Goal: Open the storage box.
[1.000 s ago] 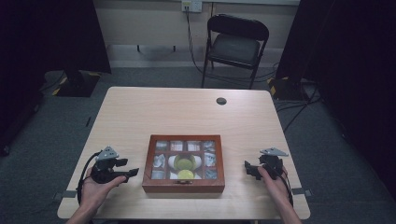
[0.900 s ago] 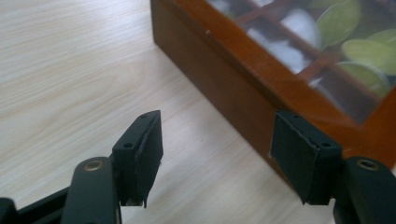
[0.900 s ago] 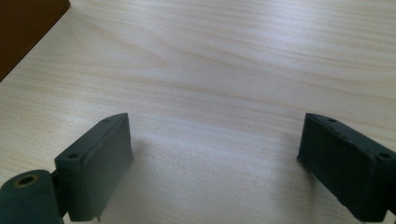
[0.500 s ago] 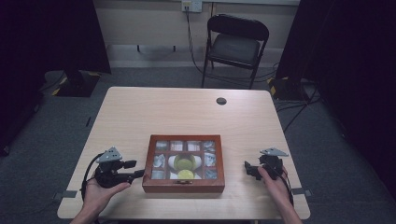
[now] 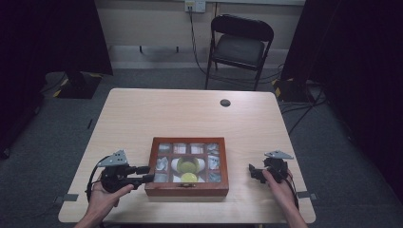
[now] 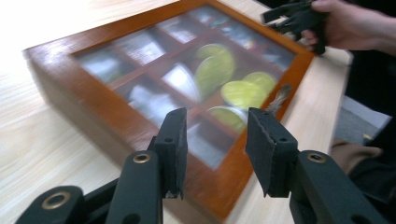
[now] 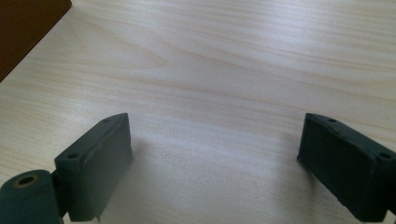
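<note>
A brown wooden box (image 5: 186,189) with a glass lid over several compartments lies near the table's front edge. Yellow-green round pieces (image 5: 188,166) show through the glass. My left gripper (image 5: 148,174) is at the box's left front corner; its jaws have just been closing. In the left gripper view it (image 6: 215,144) hovers over the box (image 6: 56,79) frame, open with nothing pressed between the pads. My right gripper (image 5: 252,172) rests to the right of the box. Its jaws (image 7: 212,158) stand wide open over bare table, and the box corner (image 7: 23,28) shows at the upper left.
A small metal latch (image 6: 280,95) sits on the box's front edge. A black round disc (image 5: 225,102) lies at the far side of the table (image 5: 190,118). A folding chair (image 5: 240,47) stands behind it. The right hand and its gripper (image 6: 280,16) appear beyond the box.
My left gripper has moved right, up to the box's left front corner, and its jaws have narrowed. The right gripper has stayed where it was.
</note>
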`<state>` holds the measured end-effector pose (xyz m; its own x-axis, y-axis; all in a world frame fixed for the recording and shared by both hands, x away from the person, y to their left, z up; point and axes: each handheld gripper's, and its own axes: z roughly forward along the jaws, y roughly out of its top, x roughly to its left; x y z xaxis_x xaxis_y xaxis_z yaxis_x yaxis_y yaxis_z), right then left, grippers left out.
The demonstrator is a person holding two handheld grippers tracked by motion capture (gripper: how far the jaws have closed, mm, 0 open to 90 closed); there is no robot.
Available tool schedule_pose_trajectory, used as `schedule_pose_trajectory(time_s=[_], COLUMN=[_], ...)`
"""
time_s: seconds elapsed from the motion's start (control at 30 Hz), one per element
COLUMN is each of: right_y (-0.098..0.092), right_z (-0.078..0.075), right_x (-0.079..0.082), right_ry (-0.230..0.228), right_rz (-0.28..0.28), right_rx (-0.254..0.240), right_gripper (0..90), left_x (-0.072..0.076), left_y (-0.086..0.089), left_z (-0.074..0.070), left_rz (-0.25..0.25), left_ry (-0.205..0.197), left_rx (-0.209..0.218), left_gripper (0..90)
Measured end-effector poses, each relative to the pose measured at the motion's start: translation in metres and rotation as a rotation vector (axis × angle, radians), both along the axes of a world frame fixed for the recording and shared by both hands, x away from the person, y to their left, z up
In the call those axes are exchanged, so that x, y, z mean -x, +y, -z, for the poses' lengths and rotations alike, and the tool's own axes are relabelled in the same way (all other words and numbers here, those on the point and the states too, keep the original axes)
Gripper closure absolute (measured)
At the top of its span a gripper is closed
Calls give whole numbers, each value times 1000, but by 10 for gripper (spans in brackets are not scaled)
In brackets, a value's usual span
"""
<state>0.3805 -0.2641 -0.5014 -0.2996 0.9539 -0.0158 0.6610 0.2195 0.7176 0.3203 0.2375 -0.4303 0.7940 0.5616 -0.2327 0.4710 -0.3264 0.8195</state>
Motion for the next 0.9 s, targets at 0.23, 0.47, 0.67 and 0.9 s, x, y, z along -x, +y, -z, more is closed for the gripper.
schedule_pose_trajectory(time_s=[0.23,0.47,0.67,0.9], right_y=[0,0,0,0], right_z=[0,0,0,0], right_x=[0,0,0,0], right_ry=[-1,-1,-1,-1], right_rz=[-4,-5,-5,-5], right_rx=[1,1,0,0], right_gripper=[89,88,88,88], left_x=[-4,-5,-13,-23], left_y=[-16,-37,-60,-94], left_z=[-5,-10,-25,-31], left_rz=[80,149,168,280], left_ry=[76,56,11,10], left_rx=[12,-29,-26,-56], left_gripper=[564,562,572,673])
